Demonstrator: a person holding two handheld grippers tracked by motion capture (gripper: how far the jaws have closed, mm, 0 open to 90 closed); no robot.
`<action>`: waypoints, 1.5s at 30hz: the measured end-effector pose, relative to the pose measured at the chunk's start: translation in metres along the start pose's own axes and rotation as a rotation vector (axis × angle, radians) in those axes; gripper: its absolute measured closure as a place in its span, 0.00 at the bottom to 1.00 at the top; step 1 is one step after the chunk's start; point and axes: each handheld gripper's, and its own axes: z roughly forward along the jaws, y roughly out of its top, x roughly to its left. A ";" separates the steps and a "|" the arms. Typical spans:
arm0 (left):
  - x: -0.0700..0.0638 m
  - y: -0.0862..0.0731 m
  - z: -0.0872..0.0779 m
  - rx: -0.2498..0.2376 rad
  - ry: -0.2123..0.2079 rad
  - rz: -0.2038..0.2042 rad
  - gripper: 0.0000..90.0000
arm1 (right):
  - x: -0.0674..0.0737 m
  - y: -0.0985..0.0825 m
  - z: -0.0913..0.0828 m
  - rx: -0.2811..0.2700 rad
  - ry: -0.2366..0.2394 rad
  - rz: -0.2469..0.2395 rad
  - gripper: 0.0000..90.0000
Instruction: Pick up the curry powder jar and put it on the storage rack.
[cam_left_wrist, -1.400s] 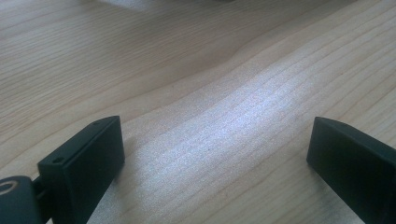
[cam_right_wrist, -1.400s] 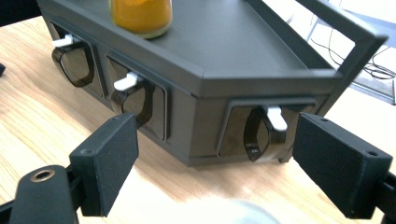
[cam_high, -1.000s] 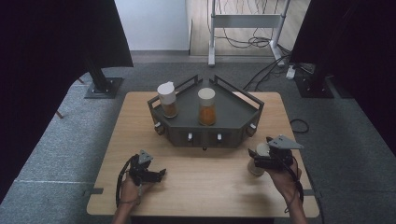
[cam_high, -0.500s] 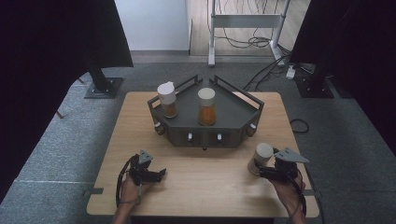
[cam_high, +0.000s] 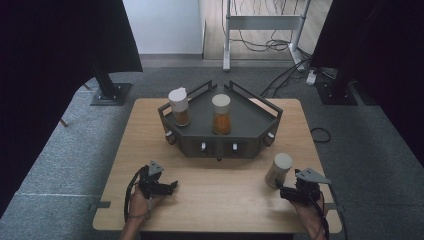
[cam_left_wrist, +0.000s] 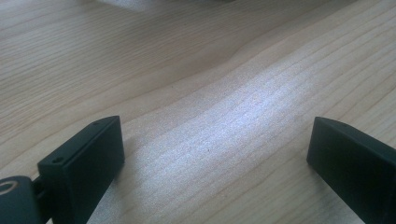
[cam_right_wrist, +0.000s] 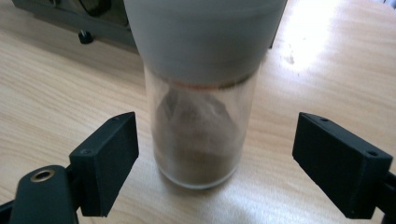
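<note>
Since a second ago my right gripper (cam_high: 284, 191) has dropped toward the counter's (cam_high: 220, 200) near right corner, and the jar it carried now stands on the wood. Its fingers (cam_right_wrist: 109, 158) stand apart on either side of the spice jar (cam_high: 278, 169), with a clear gap between each pad and the glass in the right gripper view, so nothing is clamped. That jar is upright on the counter, just in front of the fingers, with a pale cap on top and brown powder in its lower part.

My left gripper (cam_high: 169, 187) has kept its place at the near left. Its fingers (cam_left_wrist: 86, 158) are wide apart over bare wood grain, low above the counter, holding nothing.

Farther out, at the middle of the counter, sits a dark angular rack (cam_high: 240, 145) with knobs along its front wall. Two more jars stand inside it: one with a pale cap and dark brown contents (cam_high: 179, 107) at the left, one with orange contents (cam_high: 221, 114) near the centre. The spice jar stands well apart from the rack, off its right front corner.
</note>
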 end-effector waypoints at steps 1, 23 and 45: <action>0.000 0.000 0.000 0.000 0.000 0.000 0.04 | 0.000 -0.001 0.000 0.005 -0.001 0.002 0.15; 0.000 0.000 0.000 0.000 0.000 0.000 0.04 | 0.002 -0.006 0.006 0.109 -0.037 0.030 0.15; 0.000 0.000 0.000 -0.001 0.000 0.000 0.04 | -0.004 -0.007 0.018 0.178 -0.042 0.058 0.16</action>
